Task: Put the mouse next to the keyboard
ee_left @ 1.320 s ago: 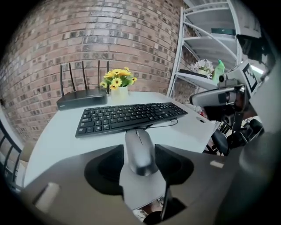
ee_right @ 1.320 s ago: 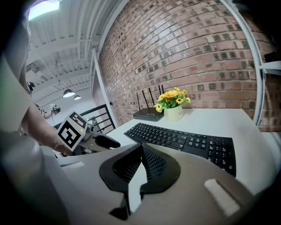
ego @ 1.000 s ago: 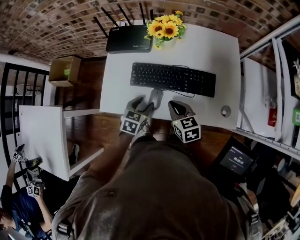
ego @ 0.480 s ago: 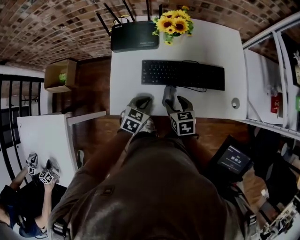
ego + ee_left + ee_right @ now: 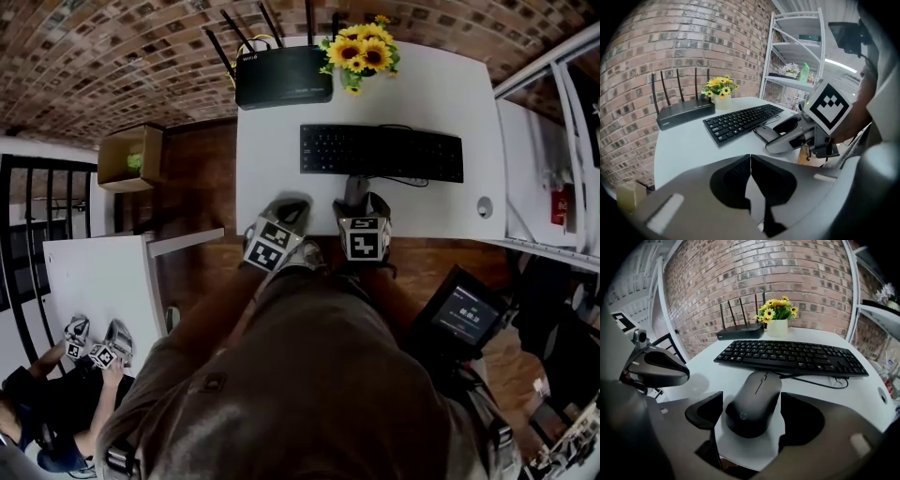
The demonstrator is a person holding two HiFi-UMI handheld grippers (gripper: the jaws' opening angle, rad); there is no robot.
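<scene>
A slim dark-grey plastic mouse (image 5: pixel 757 390) lies just before the long black keyboard (image 5: pixel 790 357), nose toward it, between the jaws of the right gripper (image 5: pixel 751 404), which have just been opening wide, clear of it.

Exposed brick wall (image 5: pixel 811 277) behind white table (image 5: pixel 267 150); white metal shelving (image 5: pixel 794 47) at right; brown wooden floor (image 5: pixel 202 173).

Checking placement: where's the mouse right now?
Right gripper view: the mouse lies on the white table, between the right hand-held gripper's jaws, which have just been opening, just short of the keyboard's near edge.
</scene>
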